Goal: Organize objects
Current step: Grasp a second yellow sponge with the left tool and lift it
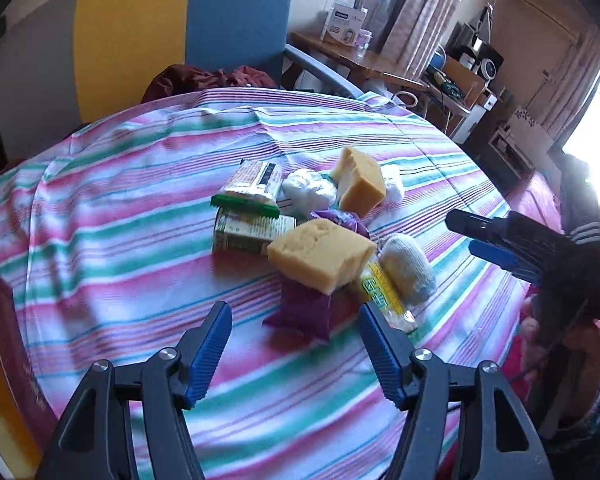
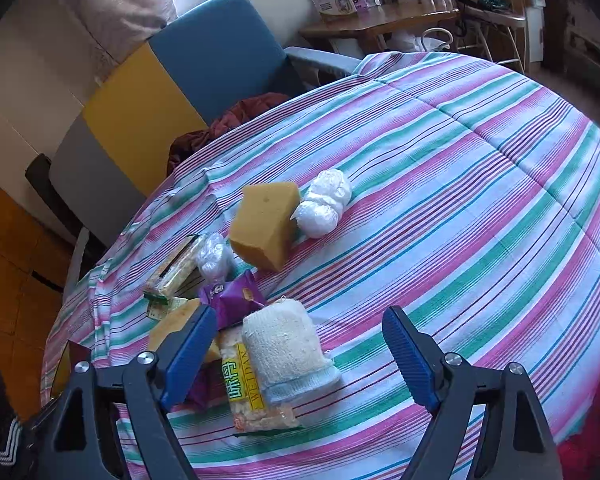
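Both grippers are hovering with jaws spread, gripping nothing: left gripper (image 1: pixel 296 320), right gripper (image 2: pixel 300 328). Objects are sitting clustered mid-table on the pink-green striped cloth (image 2: pixel 480 200), well clear of every edge. Bare cloth is lying open on all sides of the pile.

Rolled white knit cloth (image 2: pixel 288 352) is lying between the right gripper's fingers, long axis running toward the camera. Yellow rice-cracker packet (image 2: pixel 248 392) is lying parallel, touching it. Far yellow sponge block (image 2: pixel 264 228) is leaning against a white plastic-wrapped bundle (image 2: pixel 324 208). Near yellow sponge block (image 1: pixel 320 256) is resting on a purple snack pouch (image 1: pixel 308 312).
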Available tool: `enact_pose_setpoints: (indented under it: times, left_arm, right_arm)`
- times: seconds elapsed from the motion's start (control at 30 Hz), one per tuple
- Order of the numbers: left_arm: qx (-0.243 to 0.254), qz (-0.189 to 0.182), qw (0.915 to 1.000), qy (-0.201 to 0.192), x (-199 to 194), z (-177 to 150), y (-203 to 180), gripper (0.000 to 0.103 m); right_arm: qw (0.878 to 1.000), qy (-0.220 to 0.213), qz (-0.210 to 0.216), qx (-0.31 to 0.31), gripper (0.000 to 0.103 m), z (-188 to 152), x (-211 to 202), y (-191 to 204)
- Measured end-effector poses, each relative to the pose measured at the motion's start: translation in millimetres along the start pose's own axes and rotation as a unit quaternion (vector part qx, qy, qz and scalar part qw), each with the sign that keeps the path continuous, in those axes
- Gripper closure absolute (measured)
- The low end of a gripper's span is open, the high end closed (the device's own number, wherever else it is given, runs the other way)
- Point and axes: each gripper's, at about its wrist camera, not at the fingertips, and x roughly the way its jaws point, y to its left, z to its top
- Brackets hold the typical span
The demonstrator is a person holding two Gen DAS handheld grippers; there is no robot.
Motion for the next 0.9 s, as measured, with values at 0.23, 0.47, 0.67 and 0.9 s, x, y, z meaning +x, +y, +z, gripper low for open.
enact_pose_setpoints:
  times: [0.23, 0.47, 0.67, 0.9]
  left_arm:
    - [0.086, 0.013, 0.9962, 0.01, 34, 22, -21, 0.022]
    - [0.101, 0.01, 0.9942, 0.036, 71, 36, -27, 0.029]
    - [0.082, 0.01, 0.9964, -0.021, 45, 20, -25, 0.047]
    - [-0.001, 0.023, 0.998, -0.059, -12, -26, 14, 0.047]
  right_arm:
    - [1.0, 0.005, 0.012, 0.019, 0.016, 2, -2, -7]
    - [1.0, 0.014, 0.011, 0.022, 0.015, 2, 3, -9]
    - [1.0, 0.015, 0.003, 0.02, 0.015, 4, 6, -11]
    - [1.0, 0.015, 0.014, 0.003, 0.015, 2, 5, -4]
